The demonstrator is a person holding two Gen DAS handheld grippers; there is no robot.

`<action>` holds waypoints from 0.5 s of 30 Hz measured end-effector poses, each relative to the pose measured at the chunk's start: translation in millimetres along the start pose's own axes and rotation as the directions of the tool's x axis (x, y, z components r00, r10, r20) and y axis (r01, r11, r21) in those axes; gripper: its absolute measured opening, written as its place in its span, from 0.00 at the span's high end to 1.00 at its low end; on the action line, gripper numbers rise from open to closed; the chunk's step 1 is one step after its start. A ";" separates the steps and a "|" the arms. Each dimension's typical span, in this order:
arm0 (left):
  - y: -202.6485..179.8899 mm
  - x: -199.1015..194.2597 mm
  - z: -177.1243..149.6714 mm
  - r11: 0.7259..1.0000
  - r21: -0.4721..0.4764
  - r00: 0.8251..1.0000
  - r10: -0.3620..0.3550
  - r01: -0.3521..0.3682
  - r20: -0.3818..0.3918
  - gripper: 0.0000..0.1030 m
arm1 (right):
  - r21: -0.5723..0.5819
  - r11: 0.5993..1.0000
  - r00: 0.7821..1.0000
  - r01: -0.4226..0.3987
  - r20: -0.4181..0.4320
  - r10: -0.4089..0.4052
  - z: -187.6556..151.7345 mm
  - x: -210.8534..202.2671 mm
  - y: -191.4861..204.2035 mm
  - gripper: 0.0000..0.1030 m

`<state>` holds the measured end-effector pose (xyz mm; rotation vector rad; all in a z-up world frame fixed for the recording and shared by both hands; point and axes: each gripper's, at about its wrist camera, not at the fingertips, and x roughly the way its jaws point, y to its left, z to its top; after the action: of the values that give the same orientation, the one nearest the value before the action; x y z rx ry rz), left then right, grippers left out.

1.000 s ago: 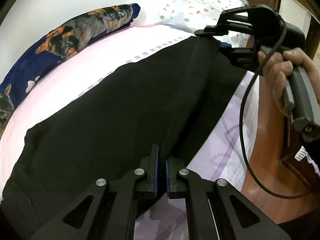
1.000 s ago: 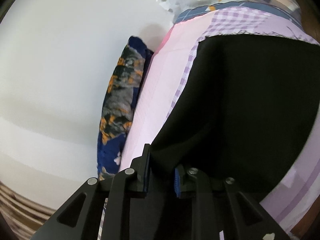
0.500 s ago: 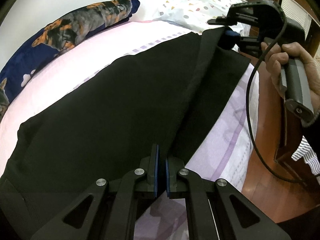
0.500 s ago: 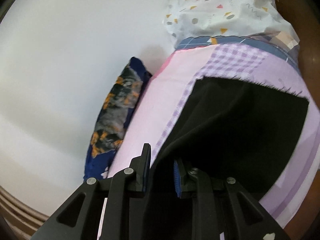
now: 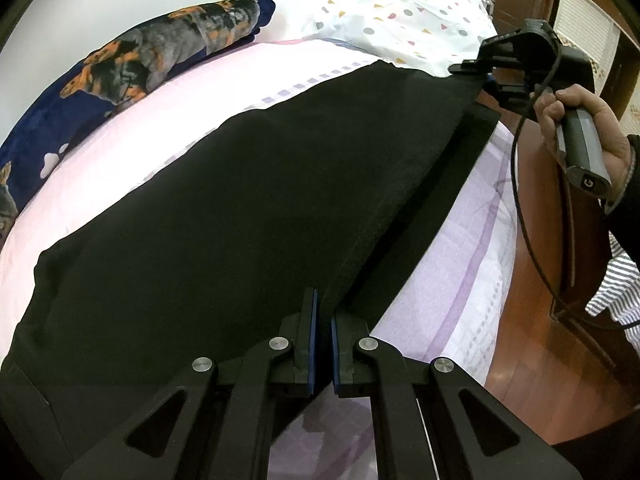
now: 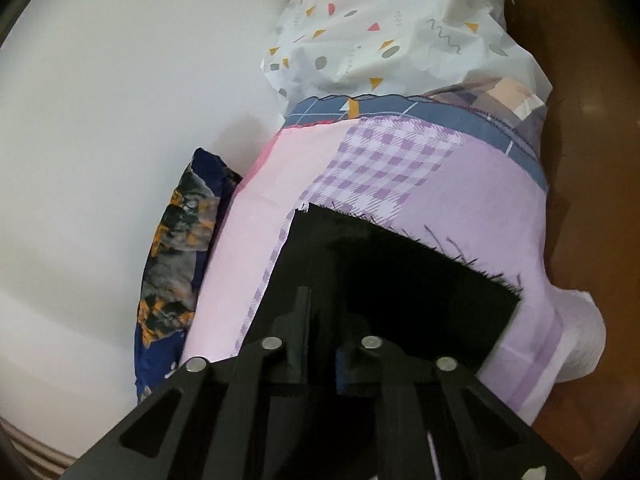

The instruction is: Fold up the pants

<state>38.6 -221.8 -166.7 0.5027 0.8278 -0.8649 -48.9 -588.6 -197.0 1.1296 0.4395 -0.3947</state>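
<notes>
Black pants (image 5: 240,220) lie lengthwise on a pink and lilac bed sheet (image 5: 160,120). My left gripper (image 5: 322,308) is shut on the near edge of the upper pant leg, with the cloth pinched between its blue pads. A hand (image 5: 580,112) holds my right gripper (image 5: 476,80) at the far right. Its jaws are closing with the leg's hem corner between them, and the edge runs taut between both grippers. In the right wrist view the black cloth (image 6: 400,280) covers my right gripper (image 6: 322,320) and ends in a frayed hem.
A dark blue dog-print pillow (image 5: 160,48) lies along the white wall. A white quilt with coloured shapes (image 5: 400,12) is piled at the head of the bed. Wooden floor (image 5: 540,320) and a striped cloth (image 5: 616,292) are to the right of the bed.
My right gripper has moved right and away with the hem, and its jaws have narrowed on the cloth. The lifted pant leg now spreads flatter and wider. My left gripper has stayed put.
</notes>
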 end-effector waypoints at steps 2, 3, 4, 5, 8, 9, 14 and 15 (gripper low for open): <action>-1.5 -0.1 0.0 1.000 0.010 1.000 0.005 -0.005 -0.001 0.95 | -0.023 1.000 1.000 0.004 0.009 -0.004 1.6 -5.5 -0.2 0.92; -1.9 0.4 0.3 1.000 0.014 1.000 0.007 -0.007 -0.002 0.95 | -0.032 0.999 1.000 0.019 0.017 -0.019 2.3 -8.1 0.0 0.93; -3.2 0.3 0.0 1.000 0.023 1.000 0.011 -0.011 -0.002 0.95 | -0.041 0.999 0.999 0.023 0.025 -0.022 3.8 -11.8 -1.0 0.93; -4.7 0.0 -0.2 0.999 0.035 1.000 0.017 -0.017 0.000 0.95 | -0.047 0.999 0.999 0.017 0.027 -0.016 5.1 -14.1 -1.8 0.94; -7.9 -0.7 -0.1 0.998 0.061 1.000 0.028 -0.028 0.002 0.95 | -0.075 0.997 0.999 0.031 0.026 -0.029 6.3 -21.1 -5.2 0.96; -8.2 -0.7 -0.3 0.997 0.066 1.000 0.028 -0.028 0.002 0.95 | -0.079 0.996 0.999 0.038 0.023 -0.037 5.4 -22.5 -7.0 0.96; -11.4 -1.6 -0.4 0.994 0.103 0.999 0.035 -0.035 0.004 0.94 | -0.076 0.995 0.997 0.072 0.030 -0.069 0.0 -24.9 -17.6 0.96; -12.2 -1.1 -0.5 0.993 0.113 0.999 0.039 -0.039 0.003 0.94 | -0.073 0.994 0.997 0.077 0.028 -0.075 -0.5 -23.5 -19.9 0.96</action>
<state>28.0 -227.9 -166.9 0.6156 0.7685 -0.8794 -79.0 -593.8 -200.3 1.0369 0.4726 -0.4552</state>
